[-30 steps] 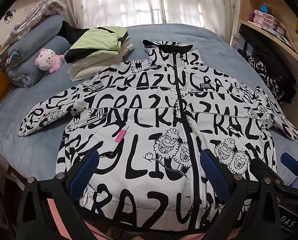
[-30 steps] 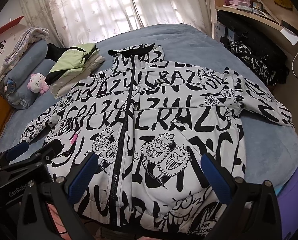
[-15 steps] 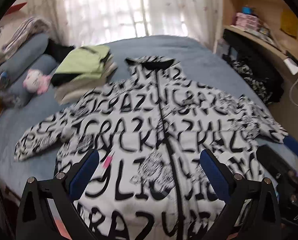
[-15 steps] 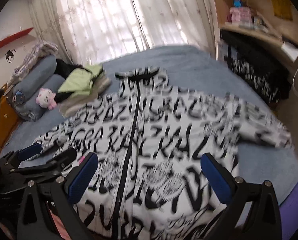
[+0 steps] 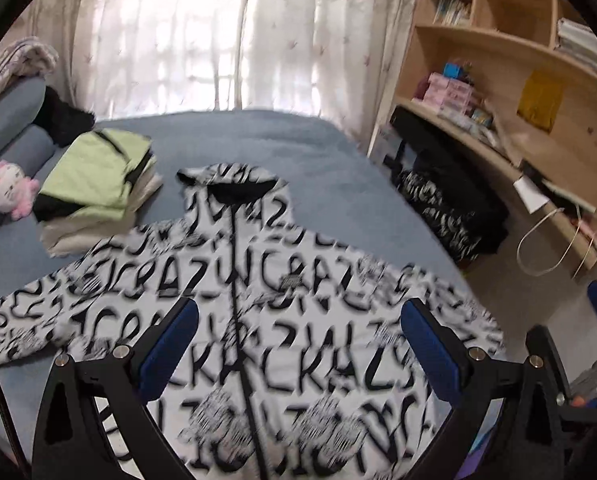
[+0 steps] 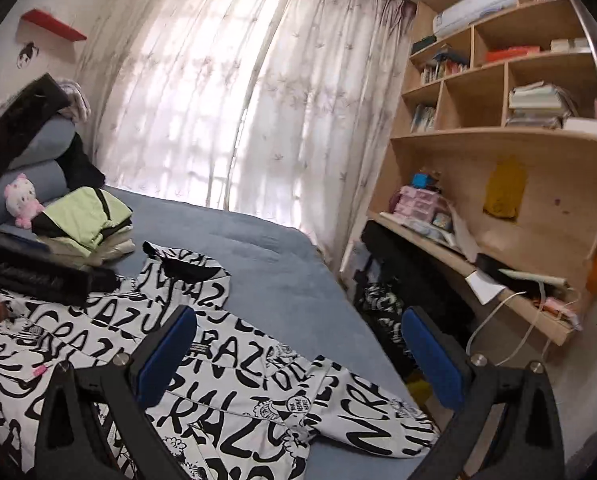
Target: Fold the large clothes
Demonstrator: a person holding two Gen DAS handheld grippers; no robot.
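Observation:
A large white jacket [image 5: 258, 320] with black lettering and a black centre zip lies spread flat, front up, on the blue bed [image 5: 258, 140]. It also shows in the right wrist view [image 6: 238, 380], its right sleeve [image 6: 378, 416] stretched toward the bed's edge. My left gripper [image 5: 298, 344] is open and empty, held above the jacket's middle. My right gripper [image 6: 298, 352] is open and empty, above the jacket's right shoulder and sleeve. The left gripper's body [image 6: 38, 276] shows at the left of the right wrist view.
A stack of folded clothes with a green top [image 5: 98, 176] sits at the bed's back left, beside a pink plush toy [image 5: 10, 192] and grey bolsters [image 6: 38, 160]. A desk with shelves [image 6: 498, 160] and dark patterned clothing [image 5: 450, 208] stand right of the bed. Curtains [image 6: 238, 100] hang behind.
Both grippers have lifted and tilted up, so the views now show more of the room and less of the jacket's hem. The right view has swung right. The jacket has not moved.

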